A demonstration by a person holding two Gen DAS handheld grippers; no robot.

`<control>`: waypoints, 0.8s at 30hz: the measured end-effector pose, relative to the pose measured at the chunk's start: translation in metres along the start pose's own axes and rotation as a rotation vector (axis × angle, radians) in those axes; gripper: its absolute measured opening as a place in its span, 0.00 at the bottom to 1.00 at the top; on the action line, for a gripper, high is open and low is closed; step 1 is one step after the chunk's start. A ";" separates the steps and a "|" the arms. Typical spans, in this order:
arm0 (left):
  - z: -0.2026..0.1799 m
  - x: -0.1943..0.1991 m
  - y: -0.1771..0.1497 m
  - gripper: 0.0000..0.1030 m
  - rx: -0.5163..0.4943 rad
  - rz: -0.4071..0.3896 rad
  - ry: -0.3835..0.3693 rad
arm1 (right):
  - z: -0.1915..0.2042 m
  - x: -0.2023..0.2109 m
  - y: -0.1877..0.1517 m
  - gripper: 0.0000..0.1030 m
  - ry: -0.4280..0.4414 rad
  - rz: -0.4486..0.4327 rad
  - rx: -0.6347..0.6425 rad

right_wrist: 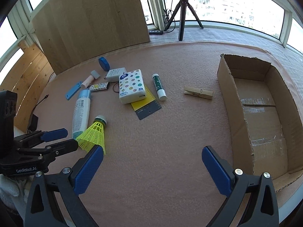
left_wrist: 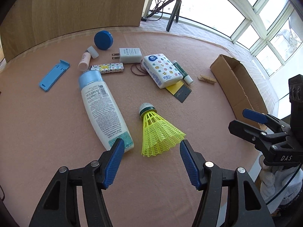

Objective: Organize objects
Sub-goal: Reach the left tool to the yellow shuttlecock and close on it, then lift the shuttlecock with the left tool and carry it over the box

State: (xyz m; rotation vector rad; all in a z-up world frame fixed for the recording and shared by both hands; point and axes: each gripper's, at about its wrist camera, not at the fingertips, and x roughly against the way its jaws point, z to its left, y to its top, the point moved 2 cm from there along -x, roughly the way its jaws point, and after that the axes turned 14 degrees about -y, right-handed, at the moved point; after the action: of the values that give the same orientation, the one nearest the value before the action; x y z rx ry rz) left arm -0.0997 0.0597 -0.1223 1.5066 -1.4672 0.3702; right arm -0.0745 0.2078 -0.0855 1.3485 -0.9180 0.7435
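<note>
A yellow shuttlecock lies on its side on the pink table cover, cork end pointing away. My left gripper hovers open over its skirt, and the pads do not touch it. A white lotion bottle with a blue cap lies just left of it. Further back are a tissue pack, a white charger, a glue stick, a wooden peg and several small items. My right gripper is open and holds nothing, left of the empty cardboard box.
A blue round tin, a blue plastic clip, a patterned lighter and a yellow-grey card also lie on the cover. A wooden board and a tripod stand behind. The table edge curves at the right.
</note>
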 end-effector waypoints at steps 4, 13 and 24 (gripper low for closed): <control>-0.003 -0.018 -0.008 0.42 -0.016 0.028 0.013 | 0.007 -0.025 0.007 0.99 0.121 0.091 -0.026; -0.003 -0.031 -0.008 0.26 -0.041 0.023 0.068 | 0.039 -0.050 0.032 0.88 0.180 0.155 0.037; 0.012 -0.035 -0.007 0.03 0.015 0.001 0.048 | 0.066 -0.072 0.032 0.59 0.232 0.247 0.078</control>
State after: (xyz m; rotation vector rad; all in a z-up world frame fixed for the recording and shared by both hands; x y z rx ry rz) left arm -0.1063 0.0700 -0.1584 1.4989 -1.4303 0.4167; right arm -0.1440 0.1501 -0.1341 1.1980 -0.8844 1.1111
